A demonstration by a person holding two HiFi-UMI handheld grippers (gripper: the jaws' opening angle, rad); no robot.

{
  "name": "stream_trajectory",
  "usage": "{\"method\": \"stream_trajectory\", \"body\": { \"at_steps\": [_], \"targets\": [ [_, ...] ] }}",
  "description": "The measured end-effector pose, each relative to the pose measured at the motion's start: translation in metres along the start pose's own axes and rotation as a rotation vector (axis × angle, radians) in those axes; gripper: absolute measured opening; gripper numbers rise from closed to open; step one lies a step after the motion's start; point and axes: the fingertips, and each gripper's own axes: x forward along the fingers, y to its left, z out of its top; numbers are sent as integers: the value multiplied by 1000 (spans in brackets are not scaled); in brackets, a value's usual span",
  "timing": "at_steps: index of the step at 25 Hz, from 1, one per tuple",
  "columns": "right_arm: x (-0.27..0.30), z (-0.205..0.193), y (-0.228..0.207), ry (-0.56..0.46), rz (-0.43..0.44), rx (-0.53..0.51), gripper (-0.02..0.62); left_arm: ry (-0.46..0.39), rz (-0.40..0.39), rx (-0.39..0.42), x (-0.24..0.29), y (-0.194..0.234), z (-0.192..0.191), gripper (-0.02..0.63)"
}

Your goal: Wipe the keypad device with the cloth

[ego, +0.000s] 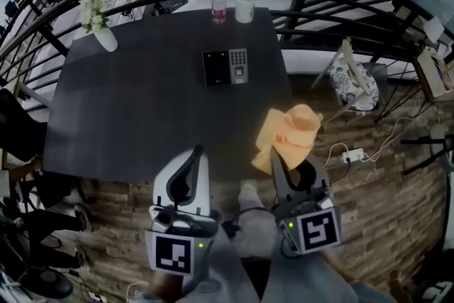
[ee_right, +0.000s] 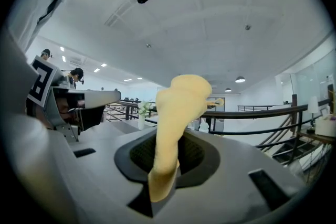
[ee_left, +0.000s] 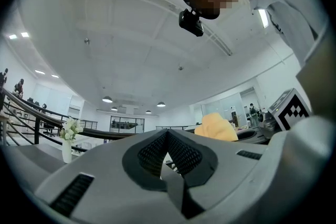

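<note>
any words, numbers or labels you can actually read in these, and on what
Nothing here is legible.
keypad device: key markings too small to read.
bottle: red label, too blurred.
cloth: plain, no print.
Cubes on left gripper and right gripper: square black-and-white markers, no letters.

Bright, even ceiling light | soft shadows | strong fisheye edges

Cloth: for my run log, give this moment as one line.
right gripper: shut on cloth | left gripper: shut, empty | keypad device: on table, untouched | wiping: not begun
</note>
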Motion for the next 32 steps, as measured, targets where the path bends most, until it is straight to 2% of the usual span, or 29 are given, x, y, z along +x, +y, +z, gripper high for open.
{"method": "stream_trajectory", "body": {
  "at_steps": [18, 24, 32],
  "targets": [
    [107, -19, -63, 48, 193, 2, 71, 48, 151, 12, 93, 20, -26, 12],
    [127, -29, -70, 59, 254, -13, 71, 55, 187, 29, 108, 20, -30, 12],
    [140, -50, -66, 97, 292, -6, 71, 71, 209, 46, 108, 20, -36, 12]
  ]
}}
